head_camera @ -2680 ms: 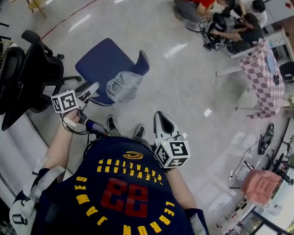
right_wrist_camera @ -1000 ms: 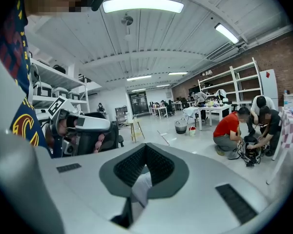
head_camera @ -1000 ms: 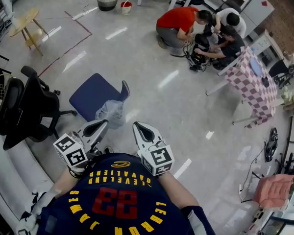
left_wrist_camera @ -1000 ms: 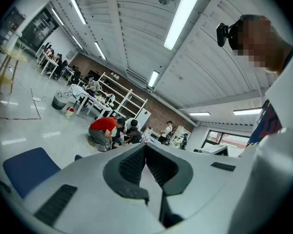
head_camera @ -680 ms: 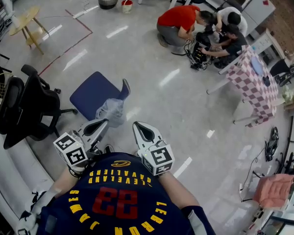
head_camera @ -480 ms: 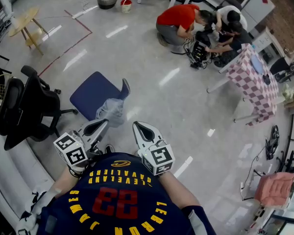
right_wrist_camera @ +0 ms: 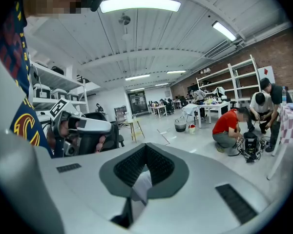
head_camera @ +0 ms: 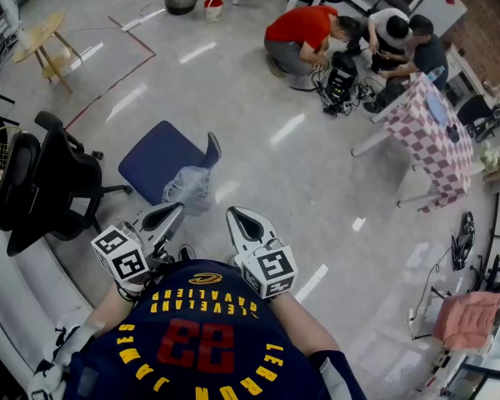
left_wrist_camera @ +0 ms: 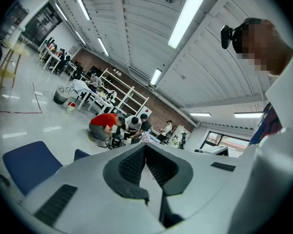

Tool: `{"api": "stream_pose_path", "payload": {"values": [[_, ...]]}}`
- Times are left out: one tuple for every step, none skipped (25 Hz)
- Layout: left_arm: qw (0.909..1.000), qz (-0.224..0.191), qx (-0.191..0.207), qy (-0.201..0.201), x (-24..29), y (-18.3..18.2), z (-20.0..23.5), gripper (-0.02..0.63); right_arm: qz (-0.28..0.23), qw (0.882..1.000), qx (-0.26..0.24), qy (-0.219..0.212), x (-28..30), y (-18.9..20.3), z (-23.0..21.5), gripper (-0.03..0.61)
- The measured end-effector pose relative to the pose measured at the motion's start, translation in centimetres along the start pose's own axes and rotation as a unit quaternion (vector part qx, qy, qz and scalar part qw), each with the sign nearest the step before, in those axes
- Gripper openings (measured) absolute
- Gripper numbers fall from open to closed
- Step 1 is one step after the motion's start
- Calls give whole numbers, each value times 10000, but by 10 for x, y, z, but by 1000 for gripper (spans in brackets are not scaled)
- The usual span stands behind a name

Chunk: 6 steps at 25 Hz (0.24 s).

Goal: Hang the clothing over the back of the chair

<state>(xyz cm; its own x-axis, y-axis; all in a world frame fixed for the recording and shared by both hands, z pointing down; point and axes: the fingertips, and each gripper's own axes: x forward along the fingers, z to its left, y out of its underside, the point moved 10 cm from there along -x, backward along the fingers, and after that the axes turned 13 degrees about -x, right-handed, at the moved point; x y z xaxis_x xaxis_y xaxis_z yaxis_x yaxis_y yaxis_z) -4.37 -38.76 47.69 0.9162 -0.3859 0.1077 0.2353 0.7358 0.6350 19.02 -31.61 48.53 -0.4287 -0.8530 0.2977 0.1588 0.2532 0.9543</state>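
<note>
Grey clothing [head_camera: 189, 192] drapes just beyond left hand-held gripper [head_camera: 175, 211] and right hand-held gripper [head_camera: 236, 215], both closed, empty (head view only).

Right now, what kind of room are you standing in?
Probably a big workshop or lab: people crouch over wired equipment on the floor, tall open shelves line a brick wall, and long worktables stand nearby.

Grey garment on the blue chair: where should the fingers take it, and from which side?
Probably the raised, crumpled fold on top of the grey garment, coming from above on the near side. It sits bunched at the near edge of the blue chair, beside the backrest, so that ridge gives loose cloth to pinch.
</note>
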Motion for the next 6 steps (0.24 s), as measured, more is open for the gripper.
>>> {"api": "stream_pose_path", "payload": {"values": [[10000, 2, 8, -2, -1, 0, 1, 3, 3, 10000, 0, 1, 0, 1, 0, 8], [10000, 9, 26, -1, -1, 1, 2, 3, 7, 10000, 0, 3, 0, 1, 1, 8], [10000, 17, 43, 2, -2, 1, 3, 3, 10, 10000, 0, 6, 0, 2, 2, 8], [10000, 21, 46, 4, -2, 1, 3, 3, 11, 10000, 1, 9, 1, 2, 2, 8], [10000, 23, 37, 4, -3, 1, 3, 3, 12, 10000, 2, 12, 1, 2, 3, 8], [10000, 24, 25, 3, -3, 1, 3, 3, 12, 10000, 4, 14, 2, 2, 4, 8]]}}
